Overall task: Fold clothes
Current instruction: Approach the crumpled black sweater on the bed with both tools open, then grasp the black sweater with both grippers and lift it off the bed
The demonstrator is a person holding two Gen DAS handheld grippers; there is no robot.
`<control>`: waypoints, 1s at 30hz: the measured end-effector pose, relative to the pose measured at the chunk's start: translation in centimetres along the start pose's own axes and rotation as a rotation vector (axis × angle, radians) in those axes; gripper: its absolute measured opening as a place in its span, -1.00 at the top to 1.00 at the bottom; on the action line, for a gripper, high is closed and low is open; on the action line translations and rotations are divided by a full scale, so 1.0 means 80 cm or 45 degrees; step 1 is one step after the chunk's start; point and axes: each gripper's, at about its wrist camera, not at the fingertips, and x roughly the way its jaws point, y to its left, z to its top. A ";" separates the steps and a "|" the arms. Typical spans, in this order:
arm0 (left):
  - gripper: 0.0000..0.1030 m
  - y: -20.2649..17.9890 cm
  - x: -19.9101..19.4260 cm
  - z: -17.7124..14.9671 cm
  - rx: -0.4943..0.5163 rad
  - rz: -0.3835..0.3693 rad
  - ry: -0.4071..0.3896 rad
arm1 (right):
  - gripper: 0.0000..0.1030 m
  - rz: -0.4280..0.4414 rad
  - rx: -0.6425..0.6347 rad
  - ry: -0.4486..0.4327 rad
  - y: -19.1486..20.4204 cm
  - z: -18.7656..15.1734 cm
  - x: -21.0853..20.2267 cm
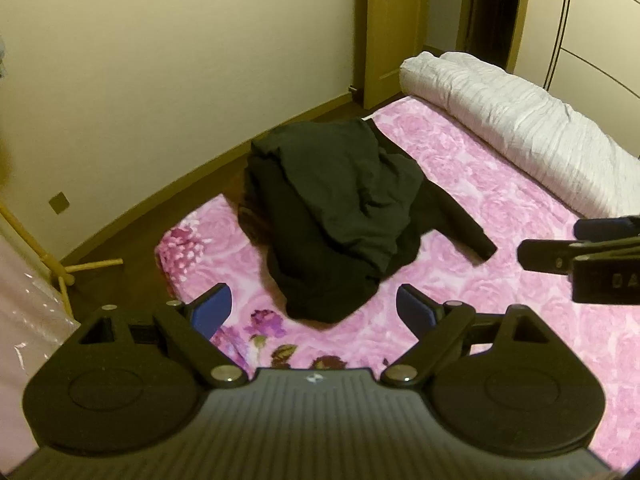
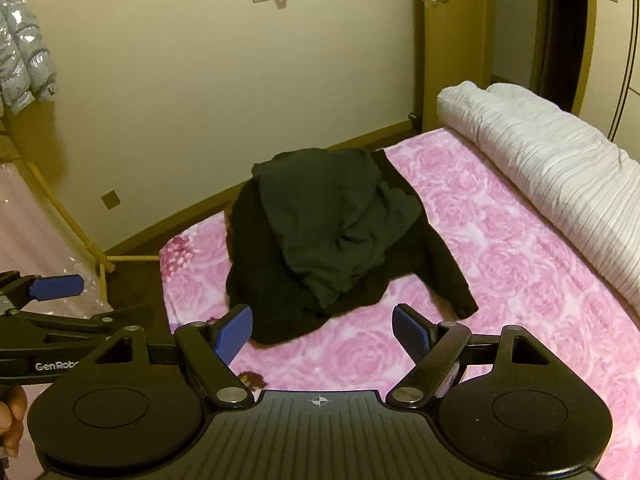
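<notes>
A dark, nearly black garment [image 1: 336,216] lies crumpled in a heap near the left edge of a bed covered with a pink floral blanket [image 1: 500,248]; one sleeve [image 1: 464,220] stretches out to the right. It also shows in the right wrist view [image 2: 320,240], with the sleeve [image 2: 452,280] toward the right. My left gripper [image 1: 316,312] is open and empty, held above the blanket just in front of the heap. My right gripper [image 2: 324,332] is open and empty, also just short of the heap. The right gripper shows from the side in the left wrist view [image 1: 560,256].
A rolled white quilt [image 1: 520,128] lies along the bed's far right side. A cream wall [image 1: 160,60] and a wooden door [image 1: 384,28] stand behind. A wooden rack [image 2: 60,208] with a silver jacket [image 2: 24,48] stands left of the bed, over dark floor [image 1: 132,240].
</notes>
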 end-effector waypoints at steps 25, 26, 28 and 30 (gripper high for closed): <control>-0.45 0.100 0.297 0.121 0.905 -0.098 -0.078 | -0.54 -0.091 -0.213 0.151 -0.008 0.035 0.224; -0.45 0.101 0.317 0.126 0.973 -0.106 -0.095 | -0.47 -0.097 -0.242 0.171 -0.004 0.039 0.244; -0.43 0.102 0.359 0.134 1.098 -0.108 -0.125 | -0.27 -0.092 -0.264 0.196 0.001 0.047 0.281; -0.38 0.099 0.398 0.139 1.239 -0.120 -0.151 | -0.15 -0.090 -0.268 0.211 0.005 0.053 0.314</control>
